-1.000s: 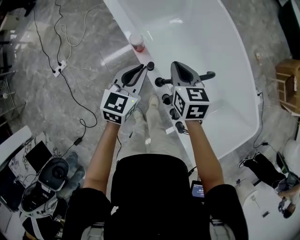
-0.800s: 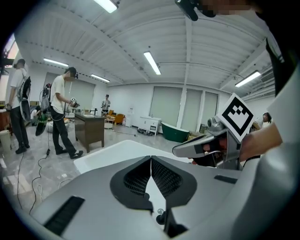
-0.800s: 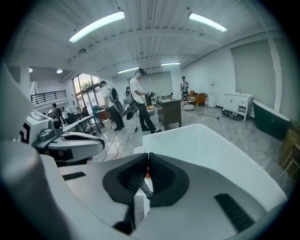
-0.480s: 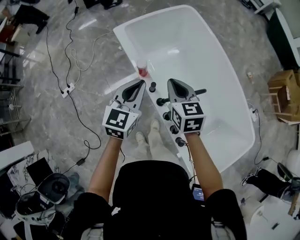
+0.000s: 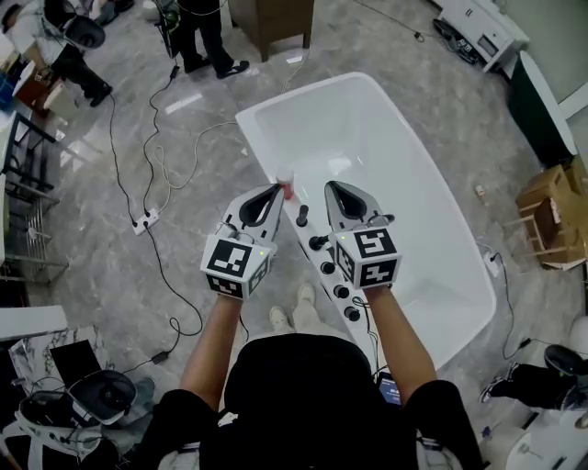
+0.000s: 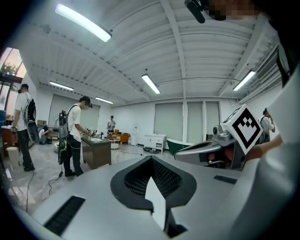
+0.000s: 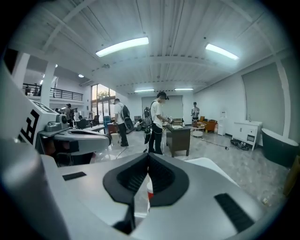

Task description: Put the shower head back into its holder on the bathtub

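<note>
The white bathtub [image 5: 260, 151] lies far below me. A row of black knobs [image 5: 329, 268] runs along its near rim. A black bar-shaped fitting [image 5: 318, 242], likely the shower head, rests across that rim; my right gripper hides most of it. Both grippers hang side by side high above the rim, pointing away from me. My left gripper [image 5: 276, 188] [image 6: 151, 157] is shut with nothing in it. The jaws of my right gripper [image 5: 329, 186] [image 7: 148, 153] meet at the tips and hold nothing. A small red-and-white cup [image 5: 286, 185] [image 7: 149, 190] stands on the rim between the two tips.
Cables and a power strip [image 5: 142, 220] trail over the grey floor left of the tub. People stand by a wooden desk [image 5: 271, 18] at the far end. A cardboard box [image 5: 551, 197] sits at the right, and gear [image 5: 92, 395] at the lower left.
Both grippers have risen together, still side by side. The tub, its knobs and the cup look smaller and farther below, and more of the room shows around them.
</note>
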`<state>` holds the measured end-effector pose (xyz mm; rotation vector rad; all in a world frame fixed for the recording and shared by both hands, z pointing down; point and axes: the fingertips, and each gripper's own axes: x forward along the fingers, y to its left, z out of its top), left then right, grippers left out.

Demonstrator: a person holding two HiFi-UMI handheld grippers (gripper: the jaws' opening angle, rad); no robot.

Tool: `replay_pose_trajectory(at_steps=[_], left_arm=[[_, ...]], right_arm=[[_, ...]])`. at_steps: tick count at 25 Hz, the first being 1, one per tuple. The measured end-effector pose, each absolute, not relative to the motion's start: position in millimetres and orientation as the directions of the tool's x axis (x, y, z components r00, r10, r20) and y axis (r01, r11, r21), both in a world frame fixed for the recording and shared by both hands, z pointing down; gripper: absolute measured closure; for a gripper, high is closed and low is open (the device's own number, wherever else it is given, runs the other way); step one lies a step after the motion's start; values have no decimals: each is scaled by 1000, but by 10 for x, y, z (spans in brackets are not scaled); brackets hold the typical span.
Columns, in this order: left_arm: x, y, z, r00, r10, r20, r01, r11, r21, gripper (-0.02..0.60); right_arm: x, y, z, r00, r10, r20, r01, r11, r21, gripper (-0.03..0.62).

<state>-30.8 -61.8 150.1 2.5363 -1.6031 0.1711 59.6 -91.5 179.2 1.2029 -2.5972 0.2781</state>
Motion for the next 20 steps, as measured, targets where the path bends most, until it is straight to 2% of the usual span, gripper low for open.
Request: replay_pose_trajectory(at_steps=[10, 20], left_arm=[[-393, -358, 799, 387, -919, 72, -922, -388, -3, 568], [-369, -181, 586, 370, -929, 34, -929, -370, -16, 568]], right_arm=[[707, -744, 1077, -627, -759, 173, -774, 633, -28, 572], [801, -633, 780, -623, -776, 100, -780, 626, 1, 572]])
